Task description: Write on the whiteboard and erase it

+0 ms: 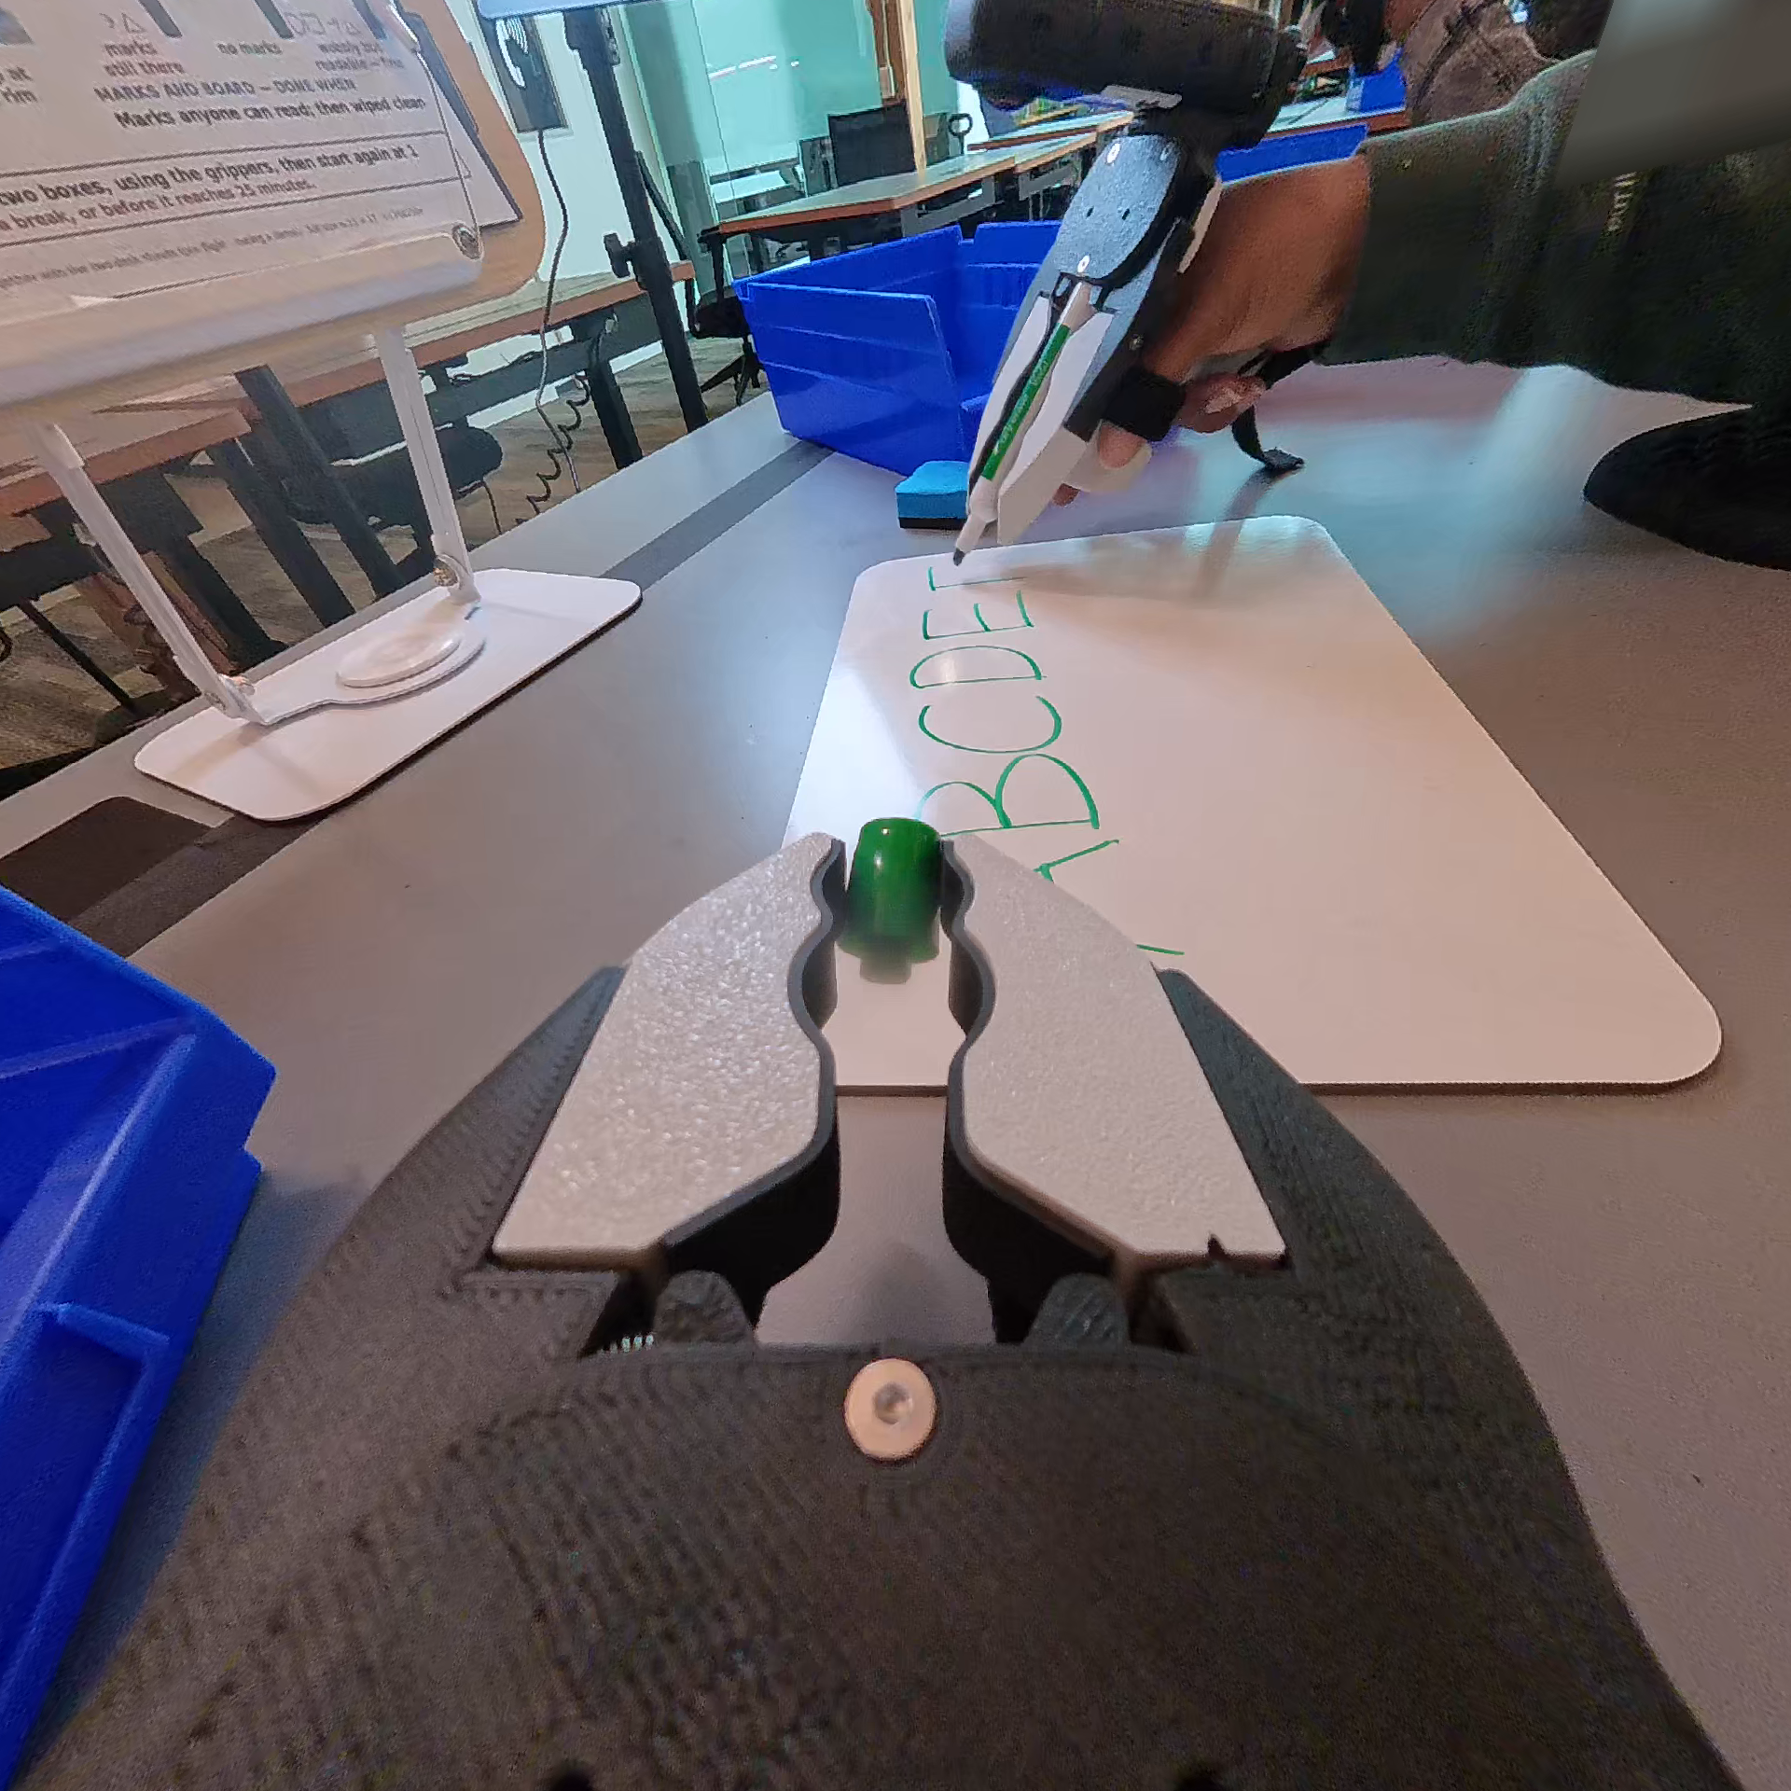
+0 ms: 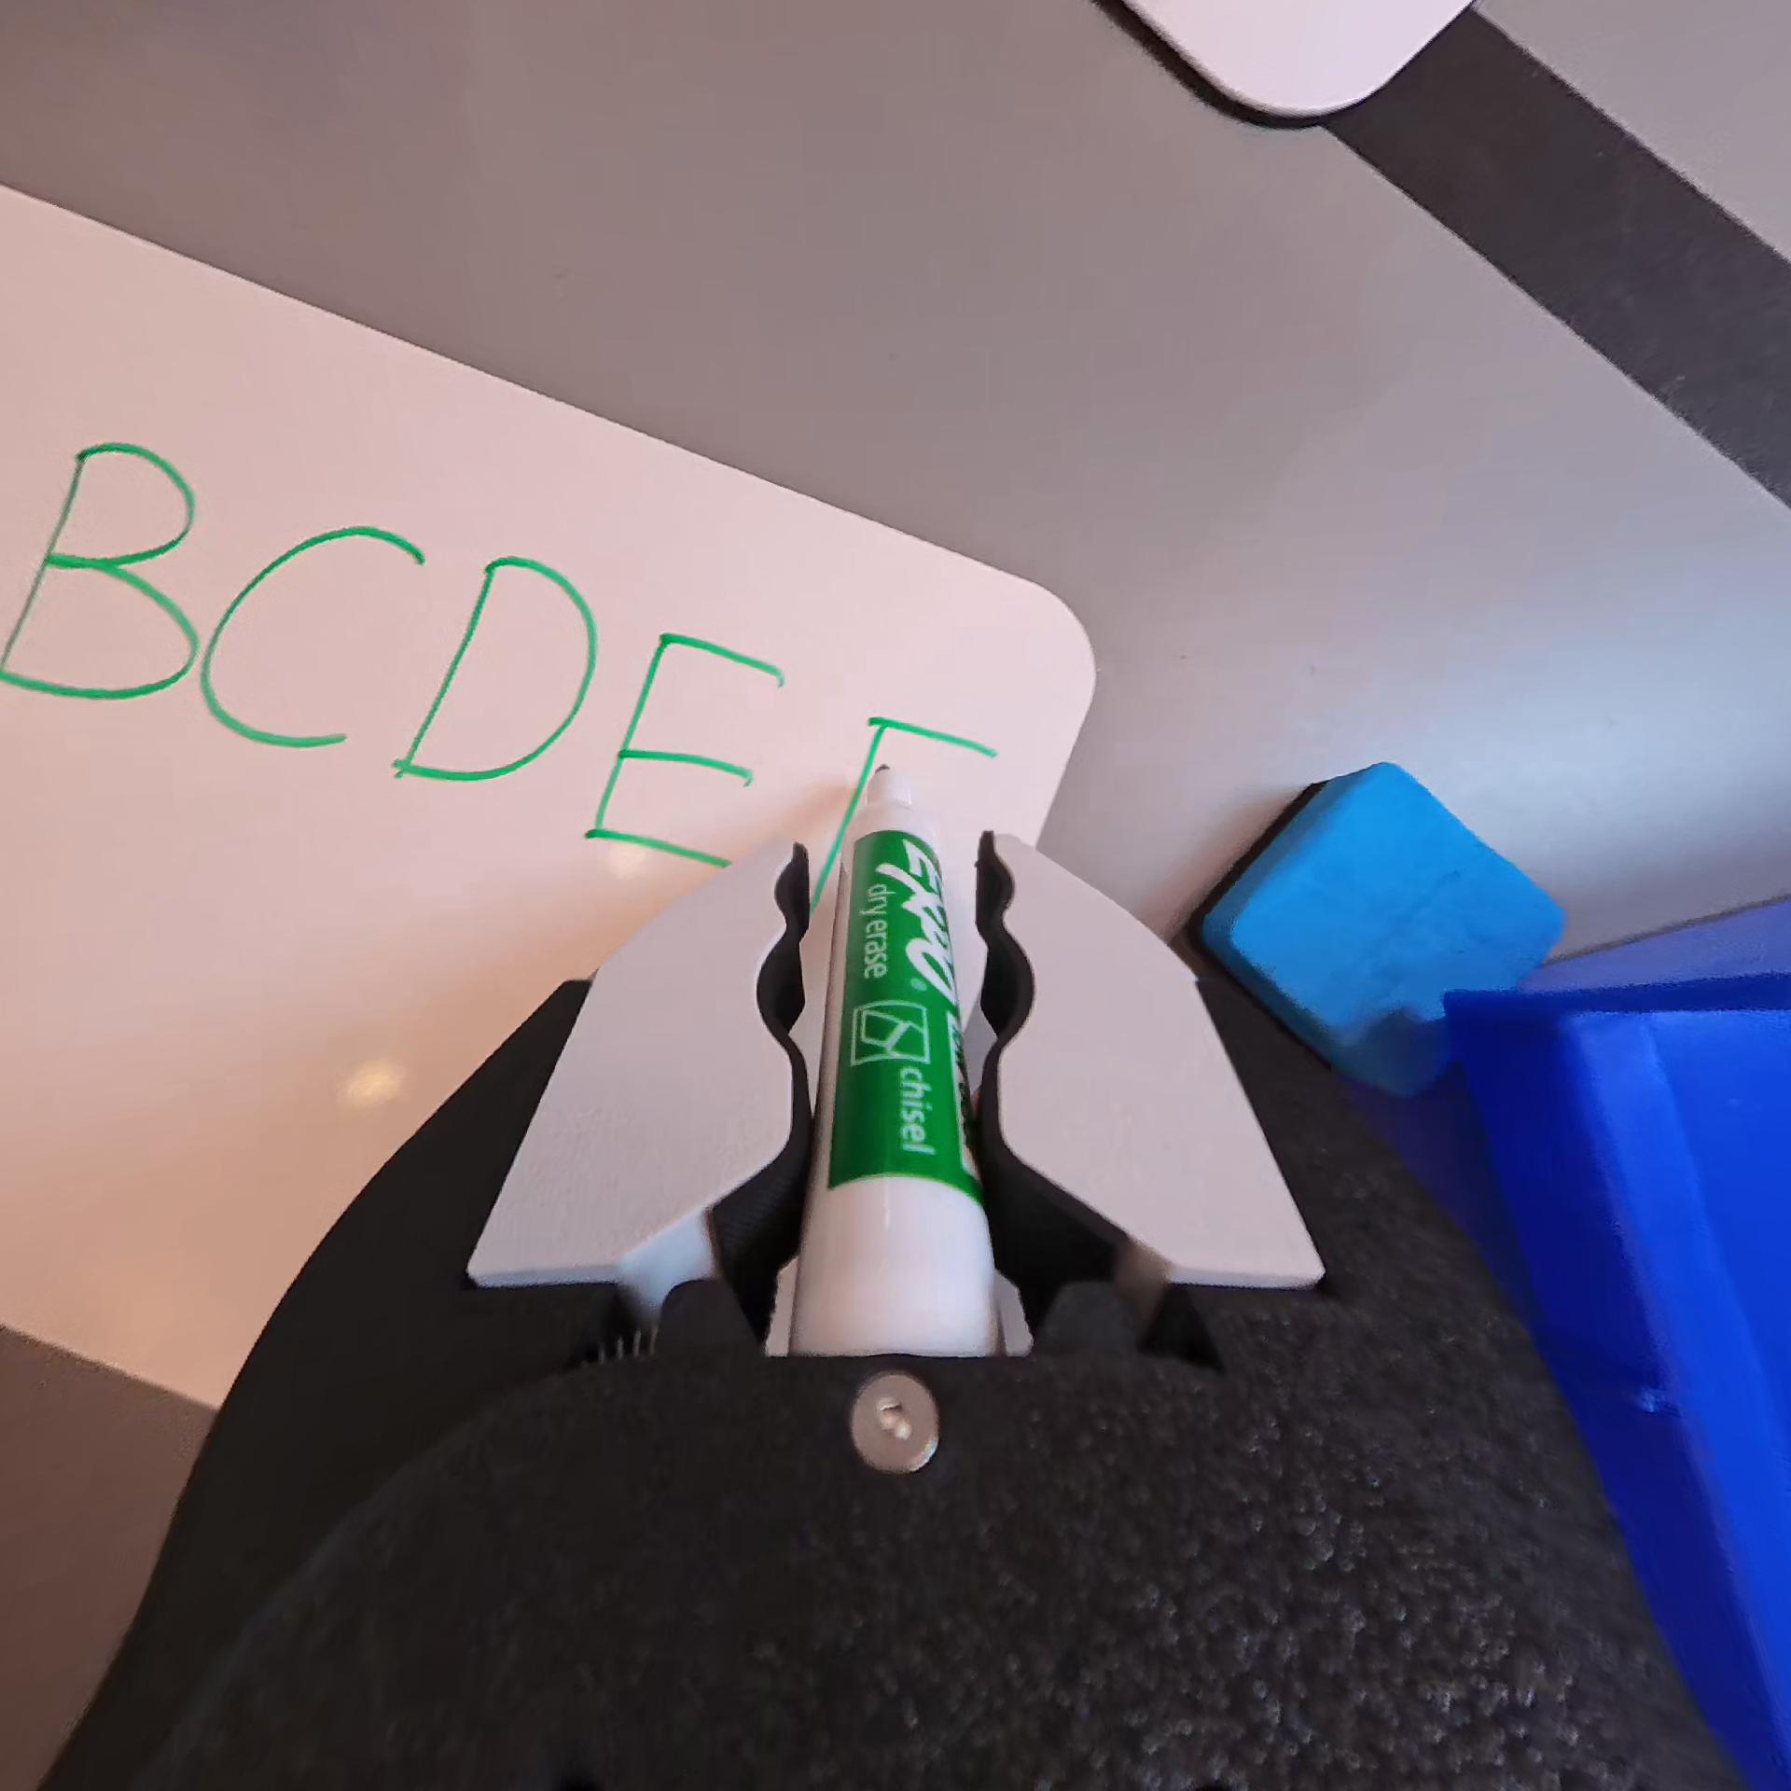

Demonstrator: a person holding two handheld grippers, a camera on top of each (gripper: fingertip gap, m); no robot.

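A white whiteboard (image 1: 1308,824) lies flat on the grey table with a row of green letters (image 1: 1008,737) along its left side. My left gripper (image 1: 892,863) is shut on a small green marker cap (image 1: 892,887), held just over the board's near left corner. My right gripper (image 2: 892,863) is shut on a green-and-white dry-erase marker (image 2: 896,1018). The marker's tip (image 2: 884,775) is at the board (image 2: 291,921) beside the last green strokes (image 2: 921,741), near the far corner. The right gripper (image 1: 1008,514) and marker (image 1: 1018,407) also show in the left wrist view, held by a hand.
A blue eraser (image 1: 935,492) lies just past the board's far corner, beside a blue bin (image 1: 853,349); both show in the right wrist view, eraser (image 2: 1376,911) and bin (image 2: 1648,1211). A white stand with a sheet (image 1: 388,698) sits at the left. Another blue bin (image 1: 97,1163) is near left. Tip to tip, the grippers are about 30 centimetres apart.
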